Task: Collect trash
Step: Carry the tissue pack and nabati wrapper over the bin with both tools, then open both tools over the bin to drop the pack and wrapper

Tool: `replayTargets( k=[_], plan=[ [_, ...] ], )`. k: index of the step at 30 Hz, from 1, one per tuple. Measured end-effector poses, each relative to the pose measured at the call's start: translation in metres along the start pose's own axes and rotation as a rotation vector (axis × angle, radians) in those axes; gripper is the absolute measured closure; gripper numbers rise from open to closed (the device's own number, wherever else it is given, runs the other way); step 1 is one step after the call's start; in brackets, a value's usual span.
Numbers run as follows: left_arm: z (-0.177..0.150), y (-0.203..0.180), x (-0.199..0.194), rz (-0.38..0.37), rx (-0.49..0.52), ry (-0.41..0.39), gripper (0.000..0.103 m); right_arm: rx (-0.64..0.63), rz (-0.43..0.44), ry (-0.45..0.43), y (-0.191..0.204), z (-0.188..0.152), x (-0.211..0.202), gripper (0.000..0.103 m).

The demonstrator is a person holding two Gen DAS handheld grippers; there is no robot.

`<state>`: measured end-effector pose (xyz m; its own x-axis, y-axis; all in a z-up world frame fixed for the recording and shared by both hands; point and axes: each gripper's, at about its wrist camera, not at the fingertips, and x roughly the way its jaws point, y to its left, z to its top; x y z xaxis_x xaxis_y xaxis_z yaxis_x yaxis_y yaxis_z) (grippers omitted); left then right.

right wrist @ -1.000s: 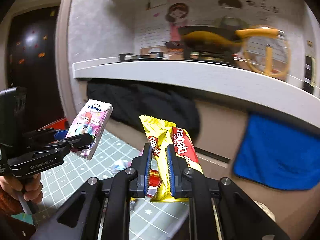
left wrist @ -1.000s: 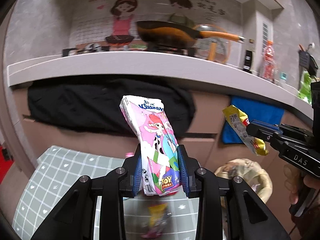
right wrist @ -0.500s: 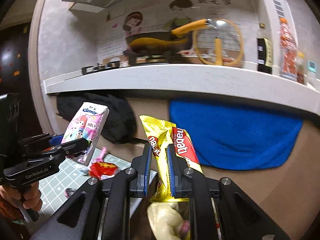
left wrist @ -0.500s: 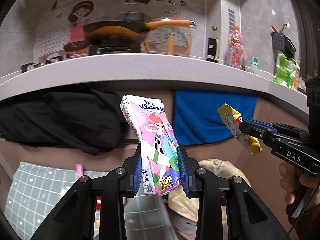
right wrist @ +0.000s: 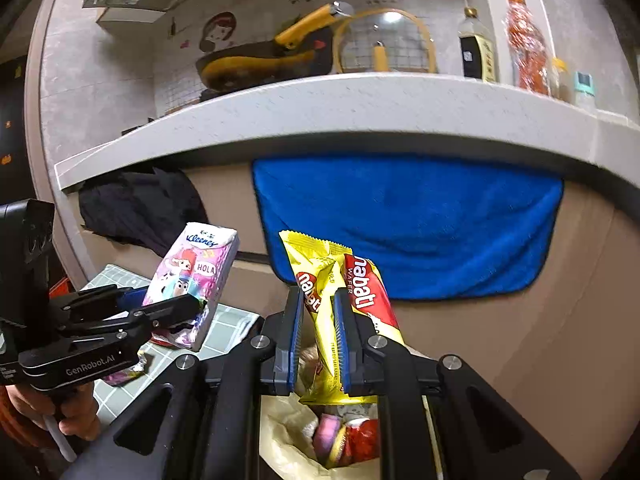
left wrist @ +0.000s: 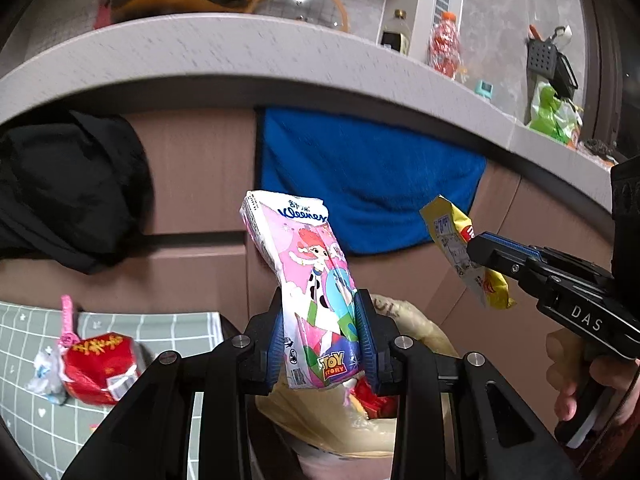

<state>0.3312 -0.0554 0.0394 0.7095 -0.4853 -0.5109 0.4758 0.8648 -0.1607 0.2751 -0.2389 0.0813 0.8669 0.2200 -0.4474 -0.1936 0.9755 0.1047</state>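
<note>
The left gripper (left wrist: 323, 346) has its jaws clamped on a pink tissue pack (left wrist: 310, 292), and the right gripper (right wrist: 317, 342) has its jaws clamped on a yellow wafer wrapper (right wrist: 326, 308); both are held above the open trash bag (right wrist: 288, 436), which sits at six o'clock below the jaws in each wrist view. To do the drop well, I would bring each piece squarely over the bag's mouth before letting the jaws part, low enough that the light wrapper cannot drift past the rim. More litter, including a red packet (left wrist: 100, 364), waits on the checked floor mat (left wrist: 32, 420) at about eight o'clock in the left view.
</note>
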Motion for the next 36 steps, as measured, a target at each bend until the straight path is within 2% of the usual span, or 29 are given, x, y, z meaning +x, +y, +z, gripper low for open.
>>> replayTargets(
  k=[19, 29, 36],
  plan=[
    [-0.032, -0.017, 0.049, -0.008, 0.007, 0.096, 0.07, 0.115, 0.006, 0.08, -0.041, -0.049, 0.032, 0.089],
    [-0.045, -0.011, 0.078, -0.036, -0.04, 0.173, 0.07, 0.155, 0.012, 0.123, -0.052, -0.068, 0.05, 0.089],
    [-0.05, -0.007, 0.088, -0.029, -0.073, 0.197, 0.07, 0.177, 0.011, 0.152, -0.058, -0.078, 0.063, 0.089]
  ],
)
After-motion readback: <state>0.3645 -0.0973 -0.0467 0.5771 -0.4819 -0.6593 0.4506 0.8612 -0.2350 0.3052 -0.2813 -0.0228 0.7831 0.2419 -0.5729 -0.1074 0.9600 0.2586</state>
